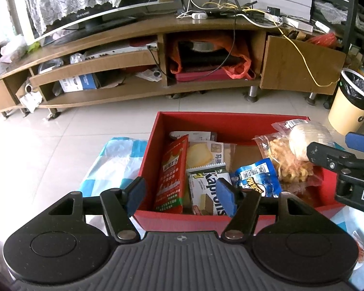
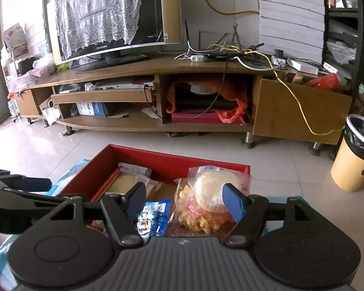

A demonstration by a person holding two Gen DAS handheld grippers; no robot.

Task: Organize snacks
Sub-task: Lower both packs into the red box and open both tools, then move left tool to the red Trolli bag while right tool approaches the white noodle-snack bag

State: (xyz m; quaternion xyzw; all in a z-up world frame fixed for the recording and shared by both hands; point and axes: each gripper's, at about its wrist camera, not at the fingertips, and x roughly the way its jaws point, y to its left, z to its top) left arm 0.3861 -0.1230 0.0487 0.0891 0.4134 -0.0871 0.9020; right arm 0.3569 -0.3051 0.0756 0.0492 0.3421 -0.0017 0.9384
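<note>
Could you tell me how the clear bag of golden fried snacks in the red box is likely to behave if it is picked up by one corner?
The clear bag of golden fried snacks looks like thin film, so it would probably sag. Its loose, knobbly pieces seem brittle and may crack under a firm pinch. The wrapped white round bun resting on it would likely slide off.

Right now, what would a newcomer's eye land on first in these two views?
The red box on the floor, packed with snack packets, dominates both views. At its right end a round white bun in clear wrap lies on a bag of yellow crisps, framed by the open right claw. Behind stands a cluttered TV cabinet.
</note>
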